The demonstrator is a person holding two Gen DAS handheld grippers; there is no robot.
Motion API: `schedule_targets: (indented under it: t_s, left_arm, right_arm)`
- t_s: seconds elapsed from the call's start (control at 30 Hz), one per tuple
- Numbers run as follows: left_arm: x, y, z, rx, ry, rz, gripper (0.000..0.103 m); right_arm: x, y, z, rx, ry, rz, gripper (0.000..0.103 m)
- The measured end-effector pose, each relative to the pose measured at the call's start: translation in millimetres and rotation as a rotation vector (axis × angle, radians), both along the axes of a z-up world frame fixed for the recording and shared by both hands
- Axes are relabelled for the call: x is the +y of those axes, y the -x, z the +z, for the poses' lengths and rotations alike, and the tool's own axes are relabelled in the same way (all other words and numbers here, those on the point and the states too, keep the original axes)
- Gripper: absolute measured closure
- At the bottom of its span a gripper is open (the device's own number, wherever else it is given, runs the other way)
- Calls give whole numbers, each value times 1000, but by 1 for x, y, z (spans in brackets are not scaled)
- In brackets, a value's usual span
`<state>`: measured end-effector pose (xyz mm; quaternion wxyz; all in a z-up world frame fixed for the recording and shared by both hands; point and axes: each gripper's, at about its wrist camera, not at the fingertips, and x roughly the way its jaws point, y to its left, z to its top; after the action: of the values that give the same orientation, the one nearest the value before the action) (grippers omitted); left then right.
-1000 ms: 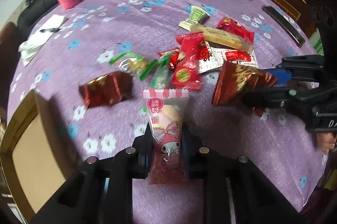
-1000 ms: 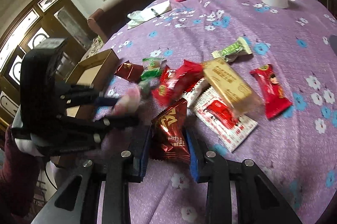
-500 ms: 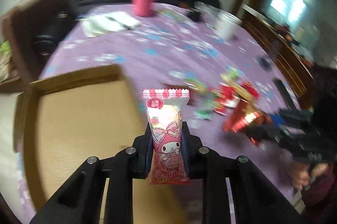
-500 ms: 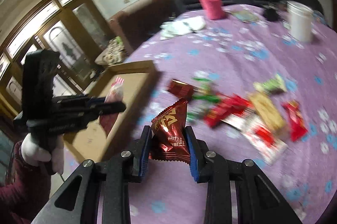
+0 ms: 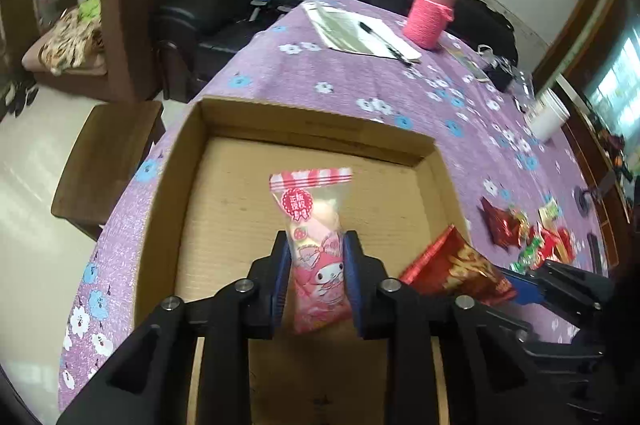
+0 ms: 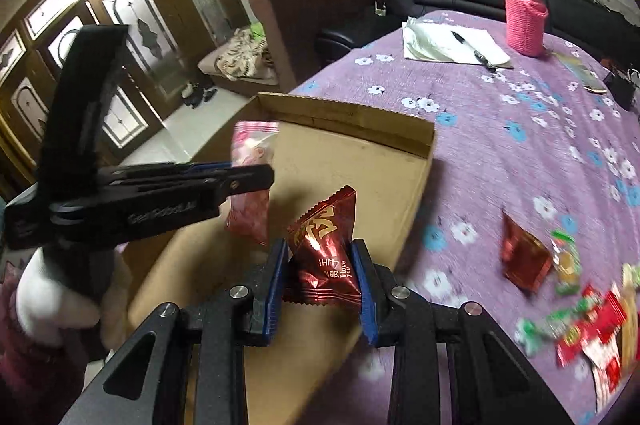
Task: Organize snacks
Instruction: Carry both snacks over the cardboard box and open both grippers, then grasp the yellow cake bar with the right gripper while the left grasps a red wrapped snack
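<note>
Left wrist view shows the left gripper (image 5: 316, 277) over the shallow brown cardboard box (image 5: 316, 129) that sits at the edge of the table with the purple flowered cloth (image 5: 360, 81). Its jaws are opening right now, and the pink see-through candy packet with a cartoon bunny (image 5: 316, 245) is between the two blue pads. The packet stands up tall, with its striped top poking out past the fingertips. The pads look very close to its sides, maybe just letting go.

To do this step well, I think the hand should stay over the middle of the box floor and let the jaws open all the way, so the packet drops flat inside and not on the rim. Keeping low would help it not bounce out.

The right gripper (image 6: 320, 265) is clamped on the dark red shiny foil candy bag with gold writing (image 6: 324, 245). The bag sits between the blue pads, and its pointy top sticks up beyond them. It hangs over the right side of the box. It should wait or move a bit further in, so the two grippers do not bump, because they are near each other.

More bright snack packets (image 6: 580, 317) lie in a pile on the cloth, well apart from the box. They are not sorted yet.
</note>
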<state>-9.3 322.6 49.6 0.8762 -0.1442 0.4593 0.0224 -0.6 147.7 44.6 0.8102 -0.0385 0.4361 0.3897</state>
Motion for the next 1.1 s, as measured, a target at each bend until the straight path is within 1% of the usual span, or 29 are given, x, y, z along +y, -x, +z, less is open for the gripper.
schedule_targets:
  t_s: [0.03,0.07,0.13,0.2,0.23,0.27,0.33,0.37,0.4,0.43,0.5,0.53,0.57,0.63,0.67,0.7,0.77,0.93,1.0,1.03,1.1]
  left_arm:
    - [2,0,-1,-3,8,7,65]
    - [4,0,-2,-7,18,15,55]
    - [9,1,-2,-18,46,35,48]
    - [10,4,-1,-25,62,40,48]
    - [11,8,0,-31,62,41,47]
    - [10,11,3,-39,60,42,47]
    - [7,20,10,-65,55,45,46]
    - [5,26,14,-82,53,48,42]
    - [4,32,18,-100,55,52,40]
    - [2,38,23,-116,60,55,36]
    - [-5,51,31,-150,68,52,36]
    - [-9,55,35,-158,62,51,36]
    - [-12,59,37,-166,51,52,35]
    - [-22,71,43,-183,10,64,35]
    - [-24,74,45,-188,0,67,34]
    - [-29,80,47,-196,-25,78,33]
    - [-37,88,52,-214,-71,97,28]
    - [-52,99,58,-239,-142,119,25]
    - [-59,102,59,-242,-180,128,24]
    - [-62,103,60,-242,-195,133,23]
    - [-69,105,60,-237,-235,150,19]
  right_arm:
    - [3,-4,-2,1,3,-6,67]
    - [5,-8,-3,-3,4,-17,67]
    - [9,-16,-4,-18,6,-35,67]
    - [9,-19,0,-30,0,-41,66]
    - [5,-19,5,-40,-15,-45,61]
    - [-1,-18,11,-51,-33,-55,53]
    - [-13,-17,18,-92,-31,-116,50]
    - [-19,-19,19,-111,-10,-164,50]
    - [-22,-22,17,-106,5,-189,50]
    - [-25,-27,11,-78,15,-203,50]
    - [-29,-36,-5,4,14,-210,50]
    - [-30,-37,-10,31,3,-211,56]
    - [-32,-39,-16,66,-17,-211,73]
    - [-32,-42,-24,132,-50,-204,89]
    - [-32,-43,-28,160,-65,-200,91]
    - [-32,-41,-30,170,-69,-206,92]
    - [-30,-35,-29,160,-55,-217,92]
    - [-38,-7,-25,134,-14,-233,92]
    - [-47,4,-22,122,-8,-235,92]
    - [-50,7,-21,115,-4,-230,89]
    - [-54,11,-18,103,-15,-214,88]
